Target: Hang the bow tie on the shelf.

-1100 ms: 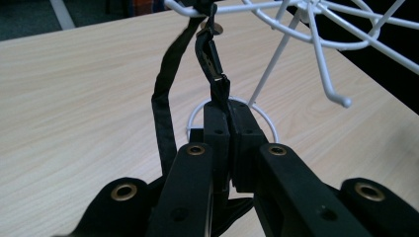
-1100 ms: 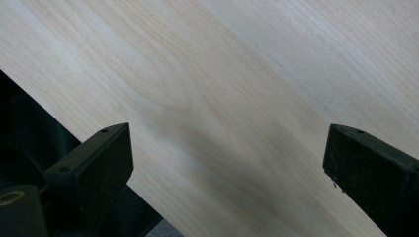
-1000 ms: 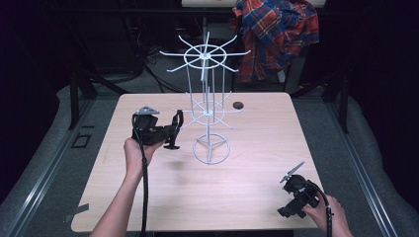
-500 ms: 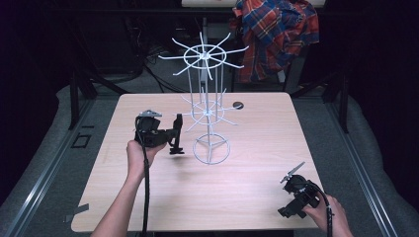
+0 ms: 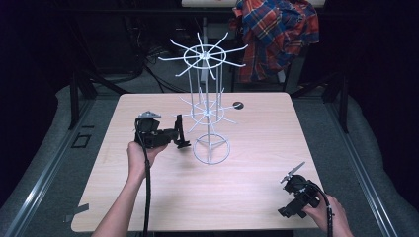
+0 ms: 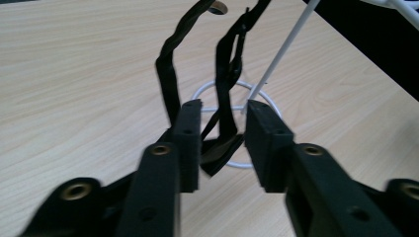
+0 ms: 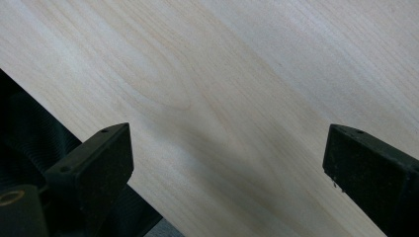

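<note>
**Strap in left gripper, by the wire rack**

My left gripper [image 5: 179,132] sits near the table's [image 5: 148,197] left-centre, just beside the white wire rack [image 5: 211,148]. Jaws partly open w/ a black strap [image 6: 225,98] hanging between them; can't tell if it's truly pinched. Rack base ring is behind the strap. Right gripper [image 5: 291,195] rests at the near right corner, jaws wide apart, nothing in them.

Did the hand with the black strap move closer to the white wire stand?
Yes. The left gripper with the black strap has moved toward the white wire stand, and its jaws now sit nearer the stand's ring base.
</note>
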Action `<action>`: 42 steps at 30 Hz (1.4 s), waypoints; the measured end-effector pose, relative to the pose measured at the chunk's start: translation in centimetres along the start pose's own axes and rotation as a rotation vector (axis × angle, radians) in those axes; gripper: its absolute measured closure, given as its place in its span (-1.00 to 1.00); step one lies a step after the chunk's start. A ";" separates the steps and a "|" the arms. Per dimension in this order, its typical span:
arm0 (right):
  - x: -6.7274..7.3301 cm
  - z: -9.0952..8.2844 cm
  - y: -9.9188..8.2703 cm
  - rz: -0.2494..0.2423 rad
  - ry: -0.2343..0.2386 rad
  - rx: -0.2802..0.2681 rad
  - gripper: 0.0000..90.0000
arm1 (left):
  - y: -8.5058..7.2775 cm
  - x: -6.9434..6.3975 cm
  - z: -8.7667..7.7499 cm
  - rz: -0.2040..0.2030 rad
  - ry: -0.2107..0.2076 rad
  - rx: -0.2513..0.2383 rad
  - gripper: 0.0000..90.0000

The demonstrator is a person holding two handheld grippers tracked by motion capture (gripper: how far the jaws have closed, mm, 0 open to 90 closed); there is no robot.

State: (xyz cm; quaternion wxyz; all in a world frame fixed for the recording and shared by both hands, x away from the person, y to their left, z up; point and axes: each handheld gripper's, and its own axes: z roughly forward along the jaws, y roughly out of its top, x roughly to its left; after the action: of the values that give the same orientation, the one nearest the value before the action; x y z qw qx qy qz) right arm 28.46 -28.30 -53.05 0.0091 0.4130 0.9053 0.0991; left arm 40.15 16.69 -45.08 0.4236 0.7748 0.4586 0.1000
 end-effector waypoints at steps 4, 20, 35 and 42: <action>0.0 0.0 0.0 -0.003 -0.004 0.002 -0.90 | 0.0 0.1 -0.1 -0.012 0.014 0.000 0.22; 0.1 -0.3 -0.2 0.014 -0.006 -0.038 -0.90 | -0.9 0.9 -2.6 -0.026 0.079 -0.009 -0.43; 0.1 -0.6 -0.1 0.000 -0.014 -0.037 -0.90 | -2.1 0.8 -3.8 0.010 0.137 0.041 -0.67; 0.3 -0.5 -0.2 0.014 -0.013 -0.048 -0.90 | -2.6 0.6 -3.8 0.015 0.149 0.070 -0.86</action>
State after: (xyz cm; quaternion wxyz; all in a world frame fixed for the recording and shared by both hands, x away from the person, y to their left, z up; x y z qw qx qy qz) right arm 28.09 -28.30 -52.54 0.0241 0.4197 0.8996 0.1181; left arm 36.84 19.89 -44.80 0.3600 0.7829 0.4864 0.1445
